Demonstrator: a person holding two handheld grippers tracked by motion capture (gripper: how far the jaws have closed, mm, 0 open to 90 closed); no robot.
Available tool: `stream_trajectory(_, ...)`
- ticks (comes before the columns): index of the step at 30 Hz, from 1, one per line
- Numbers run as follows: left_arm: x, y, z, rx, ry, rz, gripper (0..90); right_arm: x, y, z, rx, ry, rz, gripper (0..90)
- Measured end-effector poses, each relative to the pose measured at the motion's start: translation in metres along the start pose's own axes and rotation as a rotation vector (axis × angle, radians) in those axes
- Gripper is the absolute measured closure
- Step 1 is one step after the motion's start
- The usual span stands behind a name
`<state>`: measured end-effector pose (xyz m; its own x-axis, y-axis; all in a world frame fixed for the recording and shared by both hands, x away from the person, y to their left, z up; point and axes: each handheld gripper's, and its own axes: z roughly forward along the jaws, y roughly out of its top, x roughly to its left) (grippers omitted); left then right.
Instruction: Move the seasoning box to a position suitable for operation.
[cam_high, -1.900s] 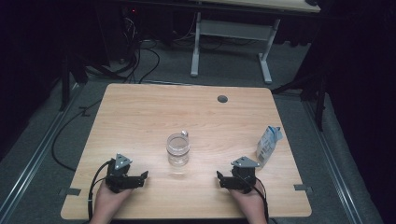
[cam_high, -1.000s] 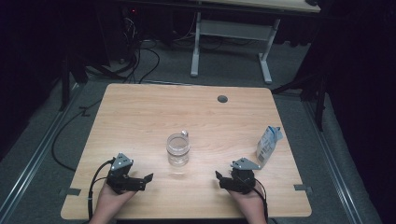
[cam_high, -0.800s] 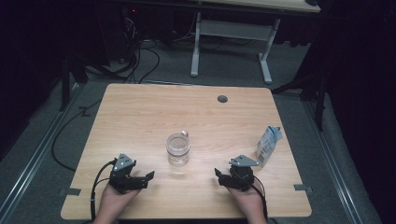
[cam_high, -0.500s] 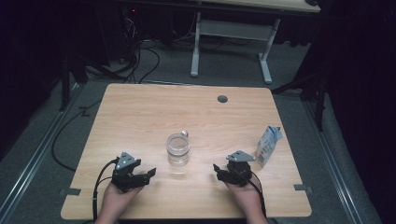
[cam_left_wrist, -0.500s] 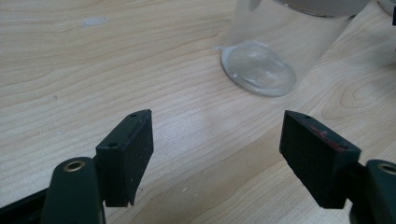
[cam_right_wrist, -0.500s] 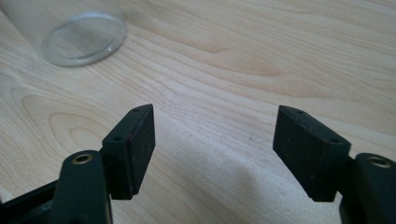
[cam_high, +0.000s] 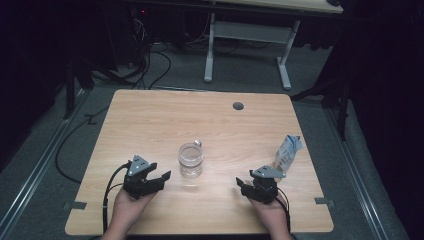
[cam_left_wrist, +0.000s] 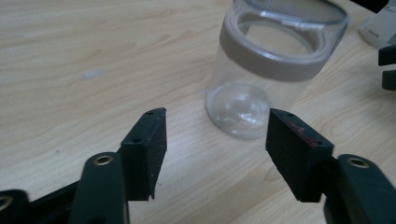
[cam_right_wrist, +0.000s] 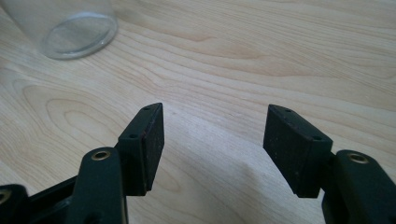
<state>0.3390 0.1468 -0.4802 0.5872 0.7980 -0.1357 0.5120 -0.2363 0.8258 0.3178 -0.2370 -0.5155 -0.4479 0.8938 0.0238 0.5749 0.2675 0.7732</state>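
A clear glass jar (cam_high: 191, 160) with a grey band at its open mouth stands upright at the table's middle front. My left gripper (cam_high: 161, 180) is just to the jar's left, open and aimed at it. In the left gripper view, the jar (cam_left_wrist: 271, 70) stands close beyond the open jaws of the left gripper (cam_left_wrist: 217, 135), apart from them. My right gripper (cam_high: 241, 186) sits to the jar's right, open, pointing left. From the right gripper (cam_right_wrist: 214, 130), the jar's base (cam_right_wrist: 74, 28) lies far off at the upper left. Both grippers are empty.
A small clear plastic packet (cam_high: 287, 152) stands near the table's right edge, behind the right gripper. A small pale object (cam_high: 197, 142) lies just behind the jar. A round cable hole (cam_high: 238, 105) is at the back of the wooden table (cam_high: 150, 120).
Both grippers have moved forward and inward towards the jar. The left one has turned to face it. The jar and the packet have stayed put.
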Motion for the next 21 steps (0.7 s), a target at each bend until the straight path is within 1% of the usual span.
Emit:
stream_trajectory(2,0.0,0.007,0.0,-0.011,-0.011,-0.014,41.9,-0.004,-0.002,-0.002,0.002,-0.002,0.006,38.7)
stream_trajectory(3,0.0,0.014,0.0,-0.01,-0.024,-0.023,42.3,-0.004,-0.003,-0.002,0.002,-0.001,0.009,38.7)
stream_trajectory(4,0.0,0.014,0.0,-0.01,-0.024,-0.023,42.3,-0.004,-0.003,-0.002,0.002,-0.001,0.009,38.7)
stream_trajectory(7,-0.006,0.028,0.003,-0.014,-0.017,0.003,43.4,-0.007,-0.003,-0.003,-0.001,-0.006,0.015,38.4)
stream_trajectory(8,-0.007,0.031,0.004,-0.025,-0.017,0.002,43.5,-0.006,-0.003,-0.003,-0.001,-0.005,0.015,38.5)
stream_trajectory(9,-0.007,0.031,0.004,-0.025,-0.017,0.002,43.6,-0.006,-0.003,-0.003,-0.002,-0.005,0.015,38.4)
stream_trajectory(10,-0.009,0.037,0.006,-0.034,-0.012,0.002,43.6,-0.006,-0.003,-0.003,-0.003,-0.003,0.013,38.4)
stream_trajectory(11,-0.009,0.037,0.006,-0.034,-0.012,0.002,44.3,-0.006,-0.003,-0.003,-0.003,-0.003,0.013,38.4)
stream_trajectory(13,-0.01,0.043,0.008,-0.043,-0.013,-0.001,45.1,-0.006,-0.003,-0.003,-0.001,-0.002,0.014,38.3)
stream_trajectory(15,-0.011,0.05,0.012,-0.044,-0.012,0.003,47.3,-0.005,-0.003,-0.002,0.001,0.004,0.012,38.3)
stream_trajectory(17,-0.012,0.055,0.015,-0.053,-0.01,0.007,50.8,-0.004,-0.003,-0.002,0.003,0.004,0.008,38.2)
stream_trajectory(20,-0.014,0.063,0.021,-0.07,-0.01,0.006,53.2,-0.003,-0.003,-0.002,0.003,0.005,0.001,38.2)
stream_trajectory(21,-0.014,0.066,0.023,-0.069,-0.012,0.008,56.0,-0.002,-0.003,-0.002,0.003,0.007,0.004,38.2)
